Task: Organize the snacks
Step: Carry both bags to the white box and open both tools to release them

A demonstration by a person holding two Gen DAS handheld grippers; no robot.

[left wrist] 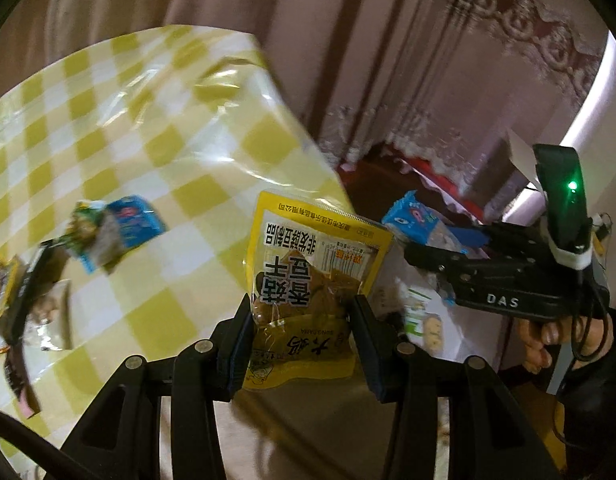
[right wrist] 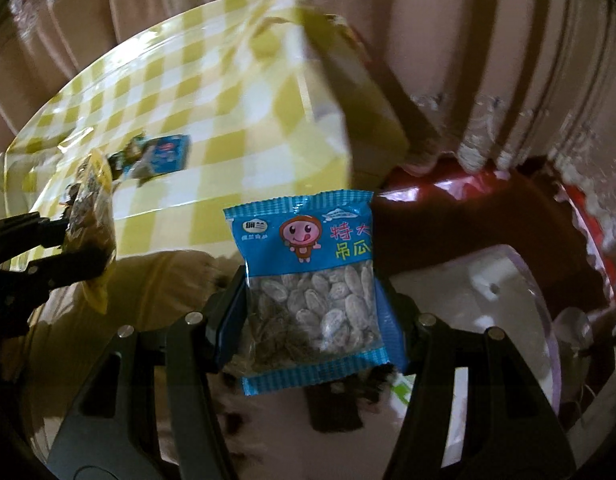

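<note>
My left gripper (left wrist: 302, 312) is shut on a yellow dried-tofu packet (left wrist: 312, 280), held off the right edge of the yellow checked table (left wrist: 168, 136). My right gripper (right wrist: 308, 300) is shut on a blue seed packet (right wrist: 308, 280), held beyond the table's edge. The right gripper also shows in the left wrist view (left wrist: 424, 248) with its blue packet (left wrist: 416, 220). The left gripper appears in the right wrist view (right wrist: 84, 248) with the yellow packet (right wrist: 92, 216). Another blue packet (left wrist: 124, 228) and a green one (left wrist: 82, 224) lie on the table.
More snack packets (left wrist: 12, 304) lie at the table's left edge. A white container (right wrist: 480, 312) stands below my right gripper, off the table. Curtains (left wrist: 388, 40) hang behind. A red and brown surface (right wrist: 448, 208) lies beside the table.
</note>
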